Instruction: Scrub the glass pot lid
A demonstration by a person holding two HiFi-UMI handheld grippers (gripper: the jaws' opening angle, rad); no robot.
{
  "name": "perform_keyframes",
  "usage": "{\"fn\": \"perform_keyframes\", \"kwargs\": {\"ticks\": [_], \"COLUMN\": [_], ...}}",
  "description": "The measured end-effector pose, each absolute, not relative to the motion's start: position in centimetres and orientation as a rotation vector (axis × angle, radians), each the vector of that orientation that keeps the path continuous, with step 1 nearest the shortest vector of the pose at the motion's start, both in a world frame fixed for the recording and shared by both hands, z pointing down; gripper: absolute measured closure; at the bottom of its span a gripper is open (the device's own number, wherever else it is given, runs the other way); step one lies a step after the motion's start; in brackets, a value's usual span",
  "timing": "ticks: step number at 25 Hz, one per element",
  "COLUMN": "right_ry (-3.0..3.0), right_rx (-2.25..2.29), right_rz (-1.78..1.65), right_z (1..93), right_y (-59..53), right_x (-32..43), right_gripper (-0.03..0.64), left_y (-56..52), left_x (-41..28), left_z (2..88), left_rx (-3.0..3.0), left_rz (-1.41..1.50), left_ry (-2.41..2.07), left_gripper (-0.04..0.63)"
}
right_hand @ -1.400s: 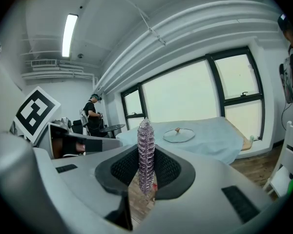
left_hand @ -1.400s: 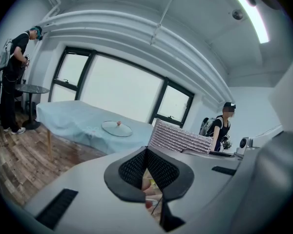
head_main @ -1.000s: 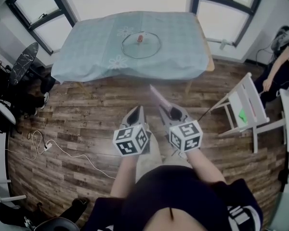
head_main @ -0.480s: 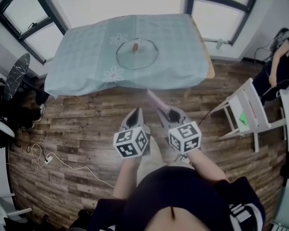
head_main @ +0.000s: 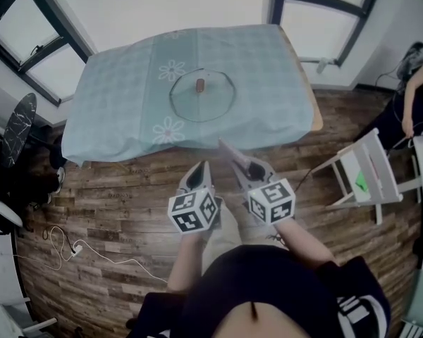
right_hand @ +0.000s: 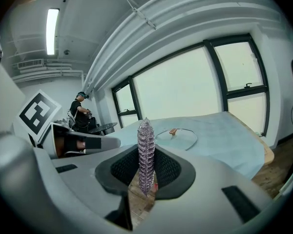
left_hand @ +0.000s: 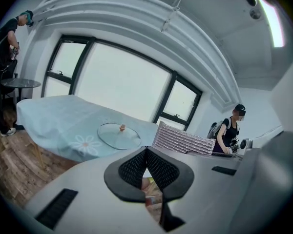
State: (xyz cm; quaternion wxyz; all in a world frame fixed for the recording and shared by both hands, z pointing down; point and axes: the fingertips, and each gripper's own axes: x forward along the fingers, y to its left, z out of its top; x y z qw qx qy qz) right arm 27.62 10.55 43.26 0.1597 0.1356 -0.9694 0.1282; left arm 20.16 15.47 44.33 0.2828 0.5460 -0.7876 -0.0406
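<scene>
Since the earlier frames the person carrying the grippers has closed in on the bench. In the head view the bench now sits larger and lower in frame, and the strip of wooden floor ahead of the grippers has narrowed. Both grippers have kept side by side, pointing toward 12 o'clock. The glass pot lid has not shifted on the bench. It lies flat near the middle of the pale blue cloth, knob up, at 12 o'clock from the grippers and apart from both. One daisy print is at its 11 o'clock and another at its 7 o'clock. Left gripper: its own view shows the jaws pressed together with nothing between them. Right gripper: jaws clamped on a ridged, silvery-pink scrub pad, which stands on edge between the pads and sticks out past the tips. In the head view the pad's far end overlaps the hem of the cloth. A white chair stands at 3 o'clock from the grippers. A white cable trails over the floor at 8 o'clock. Another person is at the room's edge at 2 o'clock. Windows sit behind the bench.
</scene>
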Motion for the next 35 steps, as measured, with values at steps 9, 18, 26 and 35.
{"fn": "perform_keyframes", "kwargs": {"ticks": [9,18,26,35], "right_ry": [-2.754,-2.733,-2.732,-2.72], "right_rx": [0.438,0.531,0.596,0.642], "right_rz": [0.376,0.385,0.387,0.378], "right_z": [43.0,42.8,42.9,43.9], "right_y": [6.2,2.1,-0.7,-3.2], "right_x": [20.9,16.9,13.5,10.9], "right_gripper": [0.537,0.537,0.535,0.537], "left_y": [11.0,7.1,4.7,2.4], "left_x": [13.3,8.3,3.9,0.9], "left_z": [44.3,44.3,44.9,45.6], "left_rx": [1.493,1.53,1.551,1.57], "left_rz": [-0.086,-0.069,-0.048,-0.035], "left_ry": [-2.073,-2.041,-2.021,-2.004], "left_gripper": [0.595,0.595,0.595,0.595]}}
